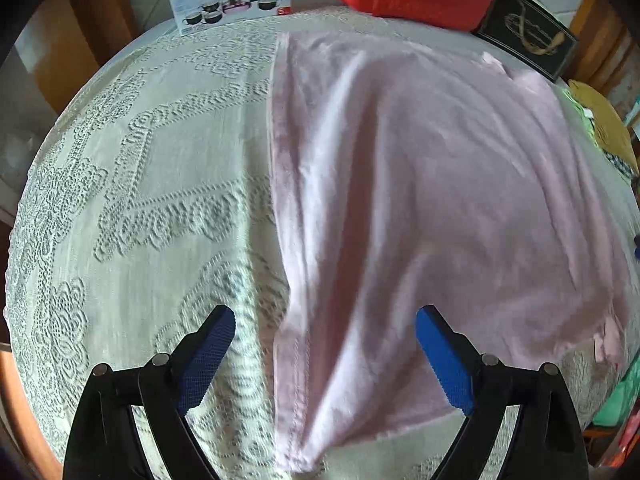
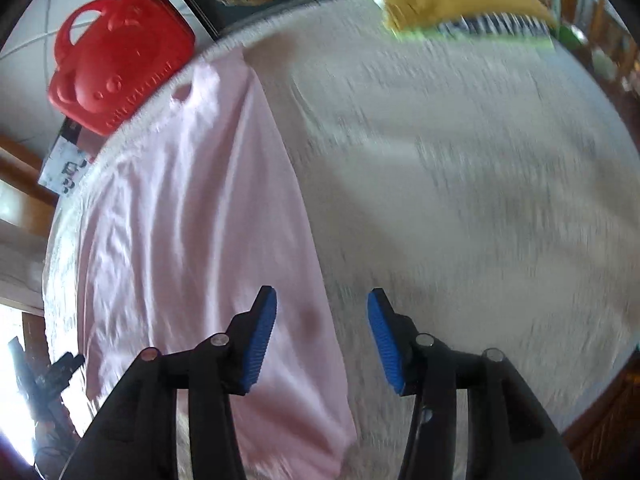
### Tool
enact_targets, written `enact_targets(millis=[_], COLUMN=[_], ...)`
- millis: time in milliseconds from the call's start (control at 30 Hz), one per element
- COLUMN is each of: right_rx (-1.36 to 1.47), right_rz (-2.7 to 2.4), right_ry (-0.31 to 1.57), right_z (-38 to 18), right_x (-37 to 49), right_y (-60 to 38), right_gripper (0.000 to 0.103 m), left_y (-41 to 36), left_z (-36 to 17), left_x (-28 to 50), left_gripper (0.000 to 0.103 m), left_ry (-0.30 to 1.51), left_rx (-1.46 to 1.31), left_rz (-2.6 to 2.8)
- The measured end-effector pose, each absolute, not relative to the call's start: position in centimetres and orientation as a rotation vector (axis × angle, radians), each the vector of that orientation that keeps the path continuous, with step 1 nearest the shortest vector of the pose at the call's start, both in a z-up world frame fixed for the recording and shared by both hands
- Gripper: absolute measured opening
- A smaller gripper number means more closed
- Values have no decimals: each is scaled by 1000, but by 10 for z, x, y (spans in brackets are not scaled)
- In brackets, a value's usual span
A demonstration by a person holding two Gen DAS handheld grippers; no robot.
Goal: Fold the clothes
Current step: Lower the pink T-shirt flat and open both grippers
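Garment (image 1: 420, 200) on tablecloth (image 1: 160, 200), rt side

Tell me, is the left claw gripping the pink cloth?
No, the left gripper is open, its blue pads apart above the pink cloth.

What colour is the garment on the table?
Pale pink garment, plain; clearest in the left wrist view.
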State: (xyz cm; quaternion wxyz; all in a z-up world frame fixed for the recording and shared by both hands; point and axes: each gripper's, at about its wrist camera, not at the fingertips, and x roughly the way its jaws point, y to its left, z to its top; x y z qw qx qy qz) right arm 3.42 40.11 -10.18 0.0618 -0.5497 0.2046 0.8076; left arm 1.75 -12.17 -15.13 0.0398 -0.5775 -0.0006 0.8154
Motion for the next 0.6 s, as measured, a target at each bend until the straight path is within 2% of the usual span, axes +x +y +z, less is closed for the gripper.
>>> enact_targets(millis=[100,333,467,533,567,600], right_rx=[-1638,-1806,-1895,-1915,-1923,-1898], right_rz=[2461,2375,2314,2275,2255,2251], right_ry=[645,740,688,603,559,480], right_z=[-93,-119,-135,-142,-146,-145], right_x=[3,-10,4,9,12,13], right_y=[411,417,399,389,384,377], right_gripper=[47,47,47,47,38,2], left_y=[-125,-121,-116,-113,-113,-112], left_z=[-150,-152,-157,-161,-162,-164], left_x=[2,-26,-31,-31,-32,-31], left_gripper=[92,92,92,92,92,92], left_ry=[-27,-49,-35,-6,7,17], left_rx=[-1775,-1802,-1808,-1805,-1803,-1802], left_rz=[2521,2529,2484,2454,2436,2416])
